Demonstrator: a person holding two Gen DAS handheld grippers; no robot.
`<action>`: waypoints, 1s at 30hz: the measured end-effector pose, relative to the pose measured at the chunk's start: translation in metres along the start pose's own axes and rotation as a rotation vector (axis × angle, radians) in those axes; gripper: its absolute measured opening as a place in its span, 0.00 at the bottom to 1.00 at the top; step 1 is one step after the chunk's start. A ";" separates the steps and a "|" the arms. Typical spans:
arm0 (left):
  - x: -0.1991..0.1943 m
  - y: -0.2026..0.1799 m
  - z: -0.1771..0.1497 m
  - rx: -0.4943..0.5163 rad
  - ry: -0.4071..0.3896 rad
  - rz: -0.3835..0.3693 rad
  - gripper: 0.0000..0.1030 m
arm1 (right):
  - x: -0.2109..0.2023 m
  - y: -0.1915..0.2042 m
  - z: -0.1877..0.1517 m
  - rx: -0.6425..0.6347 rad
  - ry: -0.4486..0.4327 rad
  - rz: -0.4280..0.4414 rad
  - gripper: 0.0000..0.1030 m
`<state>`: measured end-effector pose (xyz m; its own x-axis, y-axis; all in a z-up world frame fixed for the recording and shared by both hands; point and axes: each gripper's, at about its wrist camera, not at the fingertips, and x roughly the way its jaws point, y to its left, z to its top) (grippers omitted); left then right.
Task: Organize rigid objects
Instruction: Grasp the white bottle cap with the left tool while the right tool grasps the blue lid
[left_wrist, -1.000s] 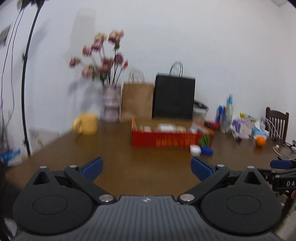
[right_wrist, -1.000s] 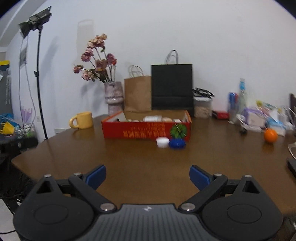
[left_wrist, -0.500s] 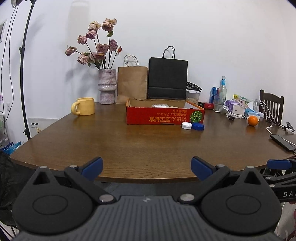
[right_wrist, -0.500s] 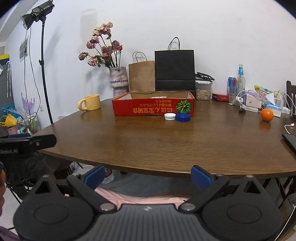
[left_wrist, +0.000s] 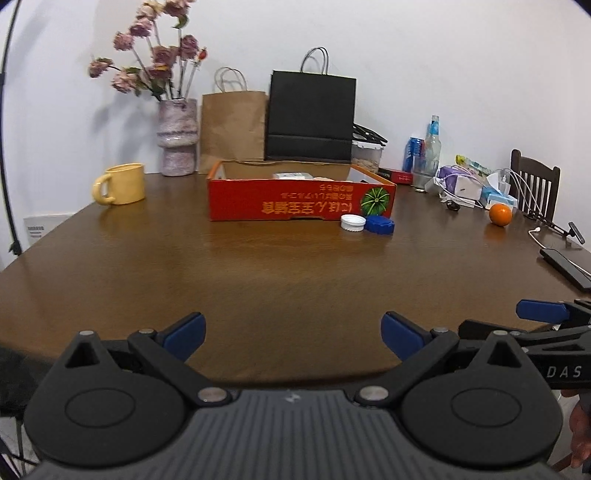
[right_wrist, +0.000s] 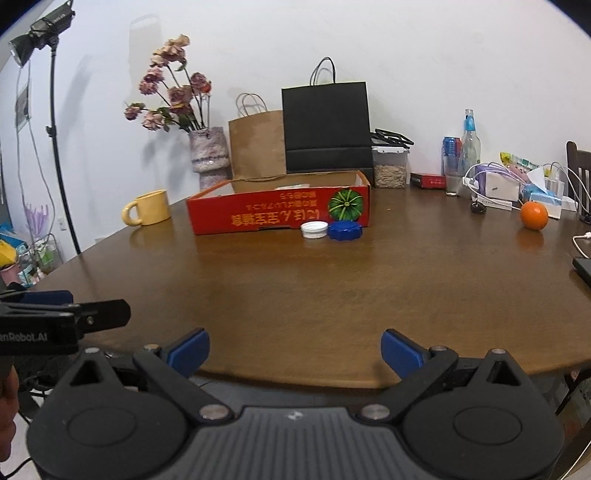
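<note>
On right gripper (left_wrist: 546, 354): "DAS"; jaws spread.

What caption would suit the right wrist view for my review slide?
Open right tool at the table edge, facing a red box with white cap and blue cap in front.

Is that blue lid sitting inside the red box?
No, the blue lid lies on the table just in front of the red box, beside a white lid.
</note>
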<state>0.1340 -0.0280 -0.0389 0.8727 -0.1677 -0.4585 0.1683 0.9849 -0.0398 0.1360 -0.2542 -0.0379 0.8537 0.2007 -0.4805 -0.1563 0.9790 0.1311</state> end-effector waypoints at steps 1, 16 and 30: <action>0.008 -0.003 0.004 0.009 0.004 -0.005 1.00 | 0.007 -0.004 0.004 -0.002 0.001 -0.002 0.97; 0.163 -0.041 0.075 0.198 0.098 -0.054 1.00 | 0.147 -0.069 0.087 -0.044 0.055 -0.013 0.94; 0.271 -0.052 0.115 0.254 0.155 -0.123 1.00 | 0.268 -0.097 0.136 -0.046 0.201 0.087 0.50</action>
<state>0.4145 -0.1292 -0.0594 0.7618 -0.2575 -0.5944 0.3943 0.9124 0.1102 0.4473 -0.3001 -0.0608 0.7204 0.2833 -0.6331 -0.2517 0.9573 0.1420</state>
